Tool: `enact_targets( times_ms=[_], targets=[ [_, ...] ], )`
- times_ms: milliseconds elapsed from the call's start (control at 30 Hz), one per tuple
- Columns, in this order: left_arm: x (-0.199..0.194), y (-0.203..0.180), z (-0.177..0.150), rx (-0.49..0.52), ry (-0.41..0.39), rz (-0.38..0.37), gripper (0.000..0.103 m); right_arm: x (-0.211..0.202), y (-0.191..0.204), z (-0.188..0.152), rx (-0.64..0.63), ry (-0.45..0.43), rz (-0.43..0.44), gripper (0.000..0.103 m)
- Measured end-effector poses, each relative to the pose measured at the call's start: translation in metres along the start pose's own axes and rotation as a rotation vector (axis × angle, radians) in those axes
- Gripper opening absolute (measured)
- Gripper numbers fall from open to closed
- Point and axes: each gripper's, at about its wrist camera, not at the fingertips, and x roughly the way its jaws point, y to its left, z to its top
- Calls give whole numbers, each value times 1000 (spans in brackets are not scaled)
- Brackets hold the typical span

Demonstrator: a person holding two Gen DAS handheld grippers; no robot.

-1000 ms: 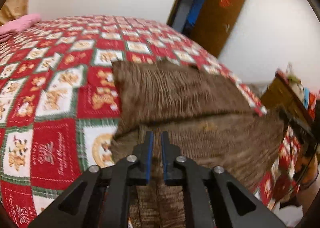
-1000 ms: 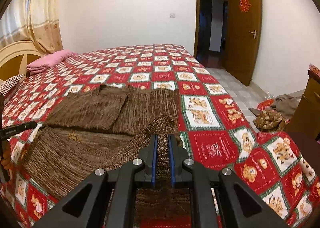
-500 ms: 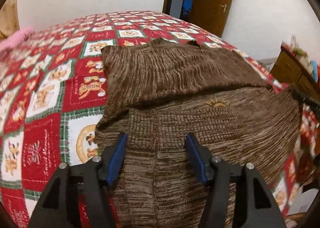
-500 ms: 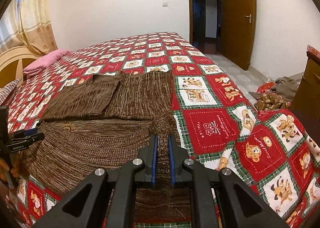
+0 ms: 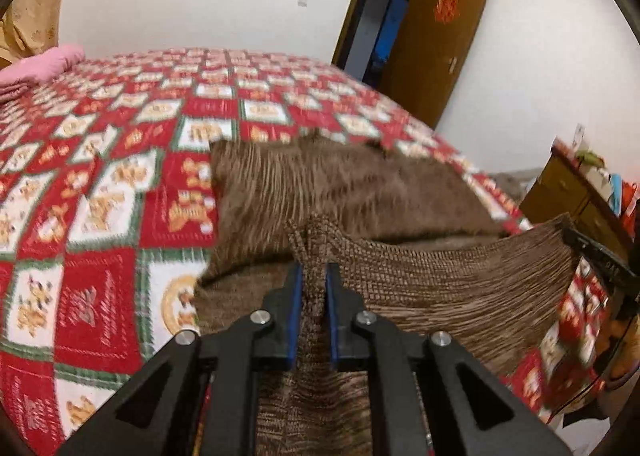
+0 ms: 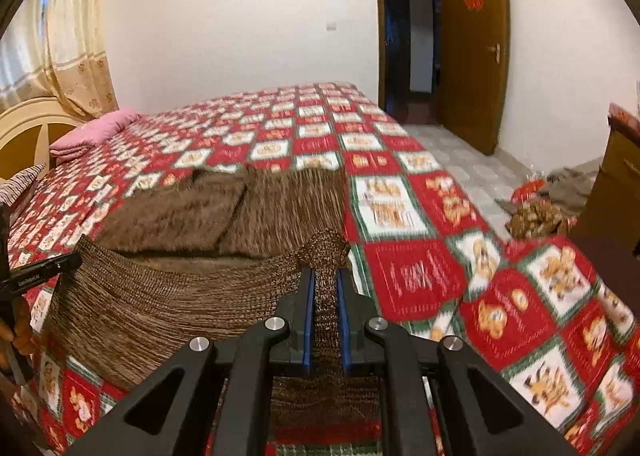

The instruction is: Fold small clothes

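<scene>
Item: brown knit garment [image 5: 360, 192], small, loosely woven, lying on the red patchwork bedspread [image 5: 100, 216] near the bed's near edge, its far part already folded in and flat, its near hem raised off the cover. Holding points: your left gripper [image 5: 311, 280] has just been closing and now pinches a bunched corner of the hem, a tuft of knit standing up between the blue pads; your right gripper [image 6: 325, 288] is pressed together on the opposite corner, fabric filling the gap between its pads. Position relative to jaws: each corner sits right in the mouth of its jaws, the hem hangs in a shallow sag between the two, and the flat folded portion lies just beyond both tips. Risks, as judged: the left bite looks narrow and gathered, so a quick pull could let the corner slide out and drop the hem askew; the open weave may snag on a pad edge at release; if you carry one hand ahead of the other, the fold line lands crooked; lifting too high may drag the folded far part out of place; the sag could tuck under itself and trap a crease.
</scene>
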Motion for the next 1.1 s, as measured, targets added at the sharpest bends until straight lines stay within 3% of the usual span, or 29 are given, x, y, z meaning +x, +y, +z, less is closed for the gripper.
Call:
enact_targets(
  times_ms=[167, 500, 900, 1100],
  targets=[
    [-8, 13, 18, -86, -56, -11, 12, -3, 9, 24, -36, -62, -1, 10],
    [17, 33, 41, -148, -54, 33, 12, 34, 23, 57, -117, -68, -36, 10],
    [78, 68, 93, -237, -43, 77, 12, 132, 22, 120, -101, -37, -30, 10],
    [124, 89, 114, -265, -27, 110, 12, 191, 29, 137, -128, -35, -80, 10]
  ],
)
